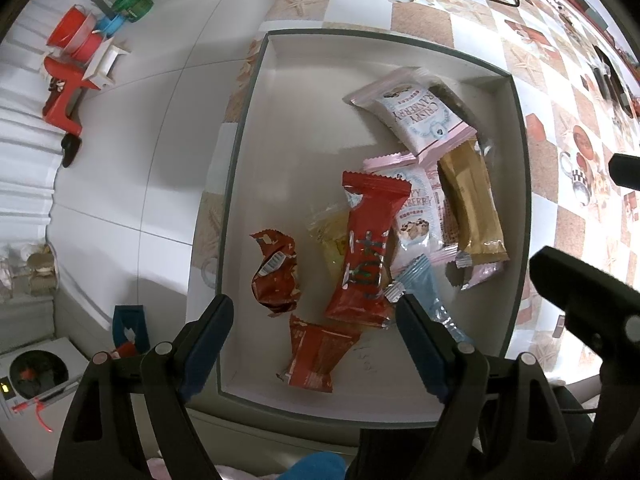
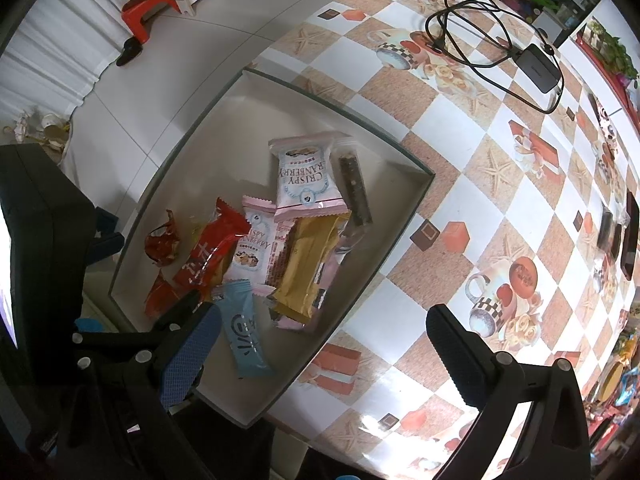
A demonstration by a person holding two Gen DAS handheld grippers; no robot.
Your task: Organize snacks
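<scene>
A shallow tray (image 1: 516, 128) lies on the table (image 1: 448, 12) at the table's left edge, the floor (image 1: 132, 152) to its left. Inside, the snack packets crowd the right and lower part. A cranberry packet (image 1: 416, 114) lies uppermost, overlapping a wafer bar (image 1: 472, 204) below it. A long packet (image 1: 370, 248) lies centre, a crumpled wrapper (image 1: 276, 272) apart to its left (nothing touching it). A charger with cable (image 2: 536, 66) sits upper right on the table.

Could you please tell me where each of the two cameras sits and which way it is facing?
Left wrist: on the left tongs, looking straight down into the shallow white cardboard tray of snack packets; its open fingers show.
Right wrist: on the right tongs, looking down over the tray's edge and checked tablecloth; open fingers show.
Shared: tray, red long packet.
</scene>
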